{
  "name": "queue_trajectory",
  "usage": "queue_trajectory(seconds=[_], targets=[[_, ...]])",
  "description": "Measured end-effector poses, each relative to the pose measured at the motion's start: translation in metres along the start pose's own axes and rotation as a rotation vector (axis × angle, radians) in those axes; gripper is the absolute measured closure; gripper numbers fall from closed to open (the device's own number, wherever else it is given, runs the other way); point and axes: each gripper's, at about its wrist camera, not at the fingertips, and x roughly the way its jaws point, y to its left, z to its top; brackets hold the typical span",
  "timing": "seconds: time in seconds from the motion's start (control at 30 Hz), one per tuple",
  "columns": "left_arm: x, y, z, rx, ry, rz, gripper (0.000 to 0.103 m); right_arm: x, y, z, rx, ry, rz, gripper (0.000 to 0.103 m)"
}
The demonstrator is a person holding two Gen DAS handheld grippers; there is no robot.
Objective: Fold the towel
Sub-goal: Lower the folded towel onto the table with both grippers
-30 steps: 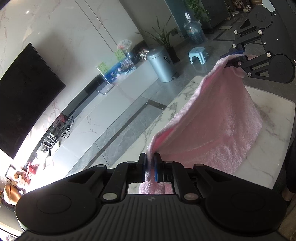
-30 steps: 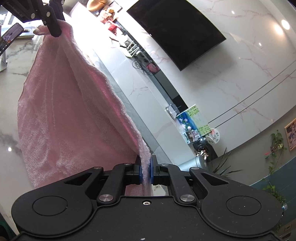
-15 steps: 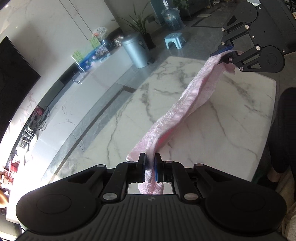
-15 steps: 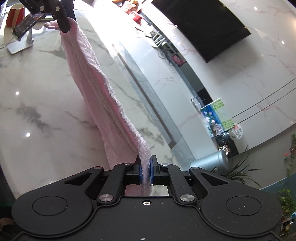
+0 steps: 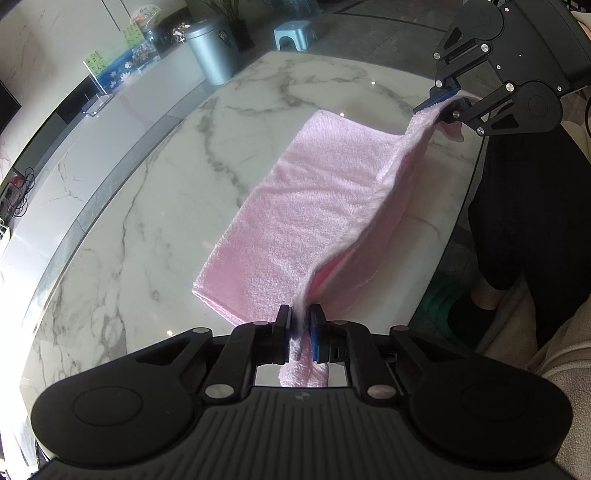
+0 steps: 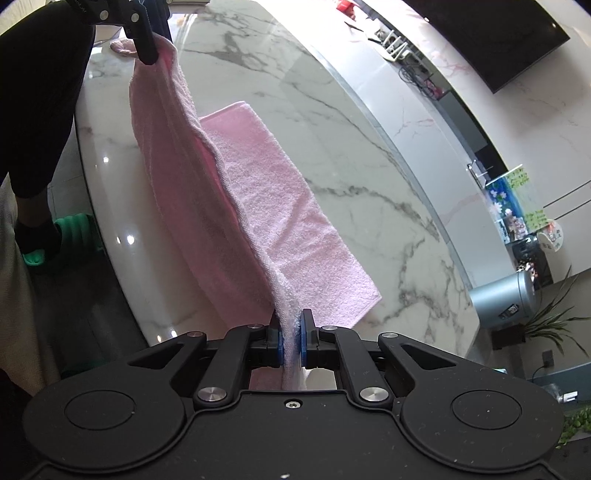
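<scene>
A pink towel [image 5: 314, 206] lies partly on the white marble table [image 5: 155, 206], its far part flat and its near edge lifted. My left gripper [image 5: 301, 326] is shut on one corner of the lifted edge. My right gripper [image 6: 291, 338] is shut on the other corner. In the left wrist view the right gripper [image 5: 448, 107] holds its corner near the table's right edge. In the right wrist view the towel [image 6: 280, 221] stretches from my jaws to the left gripper [image 6: 147, 44] at the top left.
A grey bin [image 5: 212, 48], a blue stool [image 5: 293, 33] and a low white cabinet [image 5: 110, 107] stand beyond the table. A person's dark leg [image 5: 517, 206] and a green slipper [image 6: 70, 240] are at the table's near edge.
Both grippers have come down and back toward the near edge. The towel, which hung in the air between them, now lies folded over on the table with only the held edge raised.
</scene>
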Motion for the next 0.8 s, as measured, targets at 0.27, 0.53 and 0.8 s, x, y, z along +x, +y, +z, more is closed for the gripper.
queue_trajectory(seconds=[0.27,0.53,0.8], targets=[[0.012,0.030,0.020,-0.028,0.006,0.004,0.093,0.017,-0.039,0.022,-0.041,0.020,0.060,0.097],[0.044,0.070,0.033,-0.067,0.056,-0.068,0.092,0.055,-0.081,0.043,-0.073,0.074,0.203,0.097],[0.104,0.103,0.033,-0.113,0.132,-0.127,0.092,0.125,-0.093,0.052,-0.065,0.141,0.302,0.097]])
